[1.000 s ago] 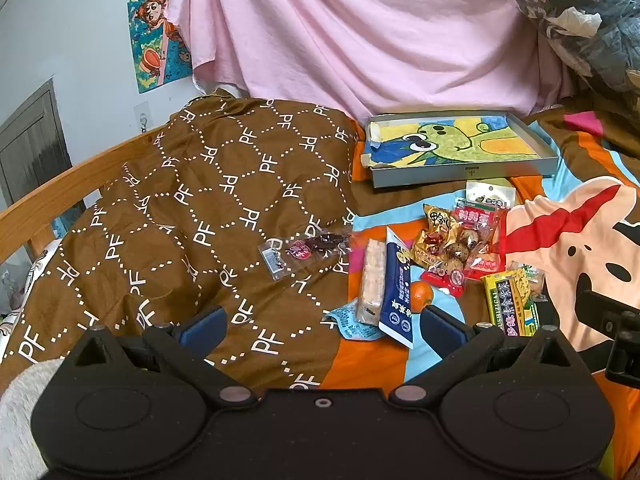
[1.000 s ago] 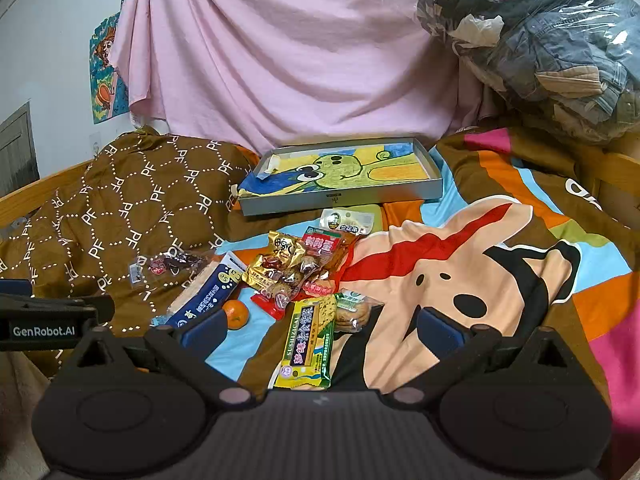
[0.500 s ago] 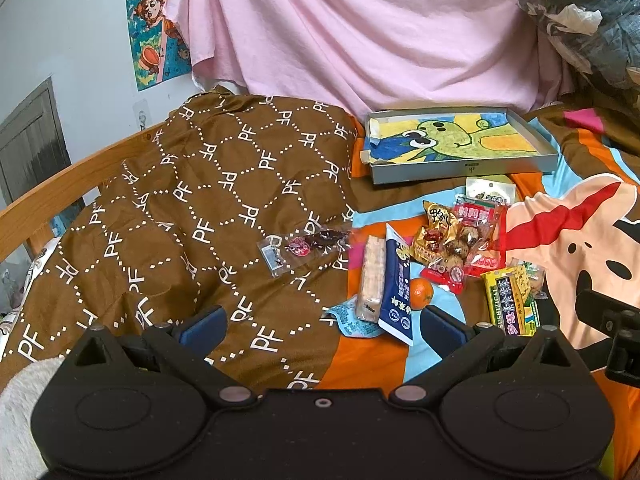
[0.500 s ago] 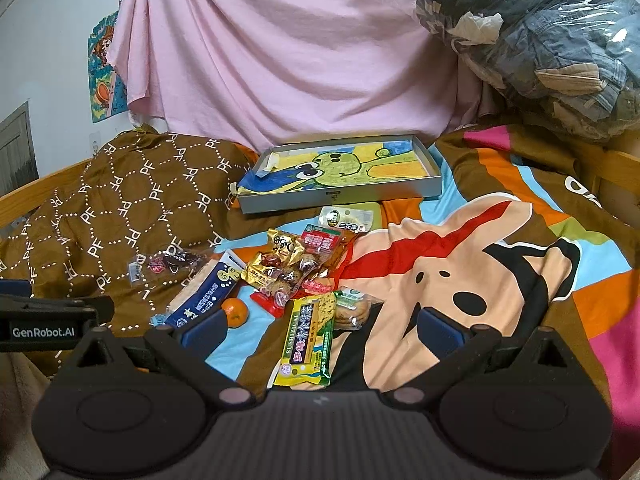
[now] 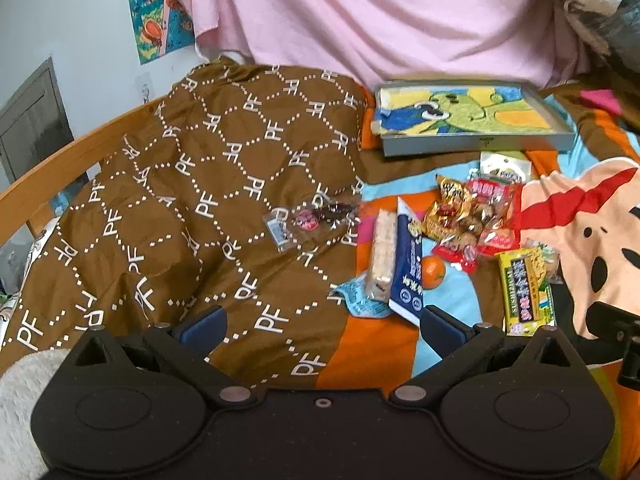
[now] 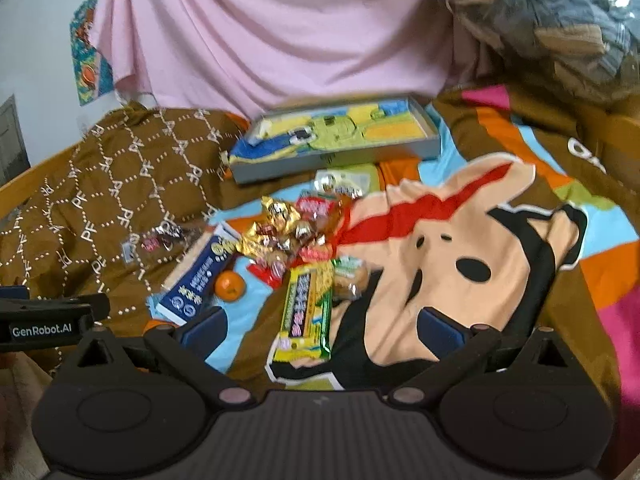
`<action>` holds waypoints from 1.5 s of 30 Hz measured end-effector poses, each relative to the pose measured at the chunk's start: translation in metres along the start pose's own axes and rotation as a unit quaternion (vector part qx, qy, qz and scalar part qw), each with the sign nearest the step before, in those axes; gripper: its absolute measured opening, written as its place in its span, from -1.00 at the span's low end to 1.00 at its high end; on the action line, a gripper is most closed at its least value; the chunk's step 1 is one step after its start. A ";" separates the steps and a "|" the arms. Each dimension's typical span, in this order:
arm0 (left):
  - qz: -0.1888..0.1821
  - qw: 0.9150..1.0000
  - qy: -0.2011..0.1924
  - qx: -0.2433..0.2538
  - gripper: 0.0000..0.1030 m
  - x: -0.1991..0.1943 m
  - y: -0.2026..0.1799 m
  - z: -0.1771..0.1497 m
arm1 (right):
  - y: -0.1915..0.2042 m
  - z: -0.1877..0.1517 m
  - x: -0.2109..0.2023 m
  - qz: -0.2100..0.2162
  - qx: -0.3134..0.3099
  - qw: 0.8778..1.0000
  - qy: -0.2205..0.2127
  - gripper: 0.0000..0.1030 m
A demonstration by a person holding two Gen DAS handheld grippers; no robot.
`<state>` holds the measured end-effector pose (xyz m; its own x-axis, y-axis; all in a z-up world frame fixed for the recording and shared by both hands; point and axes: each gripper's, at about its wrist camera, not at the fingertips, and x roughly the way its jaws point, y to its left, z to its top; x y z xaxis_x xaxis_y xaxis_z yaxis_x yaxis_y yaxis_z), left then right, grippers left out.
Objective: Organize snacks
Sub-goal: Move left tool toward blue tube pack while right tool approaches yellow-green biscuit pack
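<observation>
Snacks lie loose on the bed, and by my reading the sorting has not begun. The shallow grey cardboard box lid with a green cartoon print inside (image 5: 468, 120) sits at about 1 o'clock in the left wrist view and holds no snack that I can see; it looks the likely place for them, though that is a guess.

Everything is scattered below it. A clear plastic packet of dark dried fruit (image 5: 310, 220) rests alone on the brown quilt with white PF lettering (image 5: 180, 184), toward 12 o'clock. At 1 to 2 o'clock lie a pale rice-cracker bar in clear wrap (image 5: 382, 254), touching a navy blue flat pouch with white print (image 5: 408, 270), and just beside that a small orange tangerine (image 5: 433, 272). A heap of gold and red wrapped sweets (image 5: 472, 220) sits above the fruit, with a small white sachet (image 5: 505, 166) between the heap and the lid.

In the right wrist view a long yellow and green biscuit pack (image 6: 306, 312) lies at 12 o'clock, directly between the fingers of the right tongs (image 6: 320, 328), which are spread wide and grip nothing. The left tongs (image 5: 320, 326) are likewise spread and empty, above the quilt.

All the items remain to be gathered; the yellow pack seems the nearest first pick.
</observation>
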<state>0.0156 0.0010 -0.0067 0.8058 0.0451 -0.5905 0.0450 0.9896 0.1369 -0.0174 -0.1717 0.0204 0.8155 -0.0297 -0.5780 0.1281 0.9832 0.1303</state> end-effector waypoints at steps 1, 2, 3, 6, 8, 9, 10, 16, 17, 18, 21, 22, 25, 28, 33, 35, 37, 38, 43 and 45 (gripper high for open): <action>-0.001 1.000 0.005 0.001 0.98 0.001 -0.001 0.001 | -0.001 0.000 0.002 0.001 0.001 1.000 0.003 1.00; -0.001 1.000 0.009 0.002 0.98 0.003 -0.001 0.002 | -0.001 -0.001 0.003 0.001 0.002 1.000 0.006 1.00; -0.002 1.000 0.014 0.003 0.98 0.003 -0.001 0.002 | -0.001 -0.001 0.004 0.001 0.003 1.000 0.010 1.00; -0.007 1.000 0.028 0.003 0.98 0.008 -0.001 0.005 | -0.003 0.000 0.008 0.002 0.007 1.000 0.023 1.00; -0.012 0.999 0.040 0.001 0.98 0.011 0.000 0.007 | -0.004 0.001 0.011 0.002 0.009 0.999 0.033 1.00; -0.014 0.999 0.046 0.000 0.98 0.012 0.000 0.008 | -0.004 0.001 0.012 0.004 0.010 0.999 0.037 1.00; -0.018 0.998 0.053 -0.001 0.98 0.014 0.000 0.009 | -0.004 0.002 0.014 0.006 0.010 0.999 0.042 1.00; -0.040 0.995 0.095 -0.003 0.98 0.032 -0.002 0.019 | -0.006 0.006 0.024 0.014 0.006 0.997 0.070 1.00; -0.044 0.994 0.101 -0.005 0.98 0.035 -0.002 0.021 | -0.005 0.007 0.026 0.015 0.004 0.997 0.073 1.00; -0.048 0.993 0.107 -0.006 0.98 0.038 -0.002 0.024 | -0.005 0.008 0.028 0.017 0.002 0.997 0.079 1.00; -0.056 0.991 0.122 -0.009 0.98 0.048 -0.001 0.030 | -0.005 0.010 0.034 0.024 -0.005 0.995 0.092 1.00; -0.058 0.990 0.125 -0.008 0.98 0.051 -0.001 0.032 | -0.005 0.010 0.037 0.027 -0.008 0.995 0.096 1.00; -0.061 0.989 0.132 -0.003 0.98 0.059 -0.002 0.038 | -0.003 0.012 0.043 0.036 -0.028 0.993 0.110 1.00; -0.063 0.989 0.134 0.010 0.98 0.068 -0.004 0.045 | -0.002 0.015 0.050 0.052 -0.051 0.991 0.116 1.00; -0.070 0.987 0.143 0.028 0.98 0.084 -0.008 0.053 | -0.003 0.023 0.065 0.078 -0.074 0.985 0.132 1.00; -0.073 0.986 0.147 0.030 0.98 0.089 -0.010 0.056 | -0.004 0.026 0.072 0.086 -0.073 0.984 0.139 1.00; -0.076 0.985 0.149 0.034 0.98 0.094 -0.012 0.059 | -0.003 0.026 0.078 0.094 -0.076 0.982 0.142 1.00; -0.078 0.985 0.148 0.037 0.98 0.096 -0.013 0.059 | -0.003 0.027 0.081 0.096 -0.078 0.982 0.143 1.00; -0.088 0.984 0.149 0.047 0.98 0.109 -0.018 0.063 | -0.004 0.026 0.096 0.109 -0.057 0.980 0.154 1.00; -0.095 0.982 0.155 0.045 0.98 0.115 -0.019 0.064 | -0.004 0.026 0.100 0.107 -0.051 0.981 0.152 1.00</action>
<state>0.1452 -0.0212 -0.0264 0.5594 -0.0863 -0.8244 0.2402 0.9688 0.0616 0.0781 -0.1833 -0.0174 0.6091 0.2185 -0.7624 -0.0968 0.9746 0.2020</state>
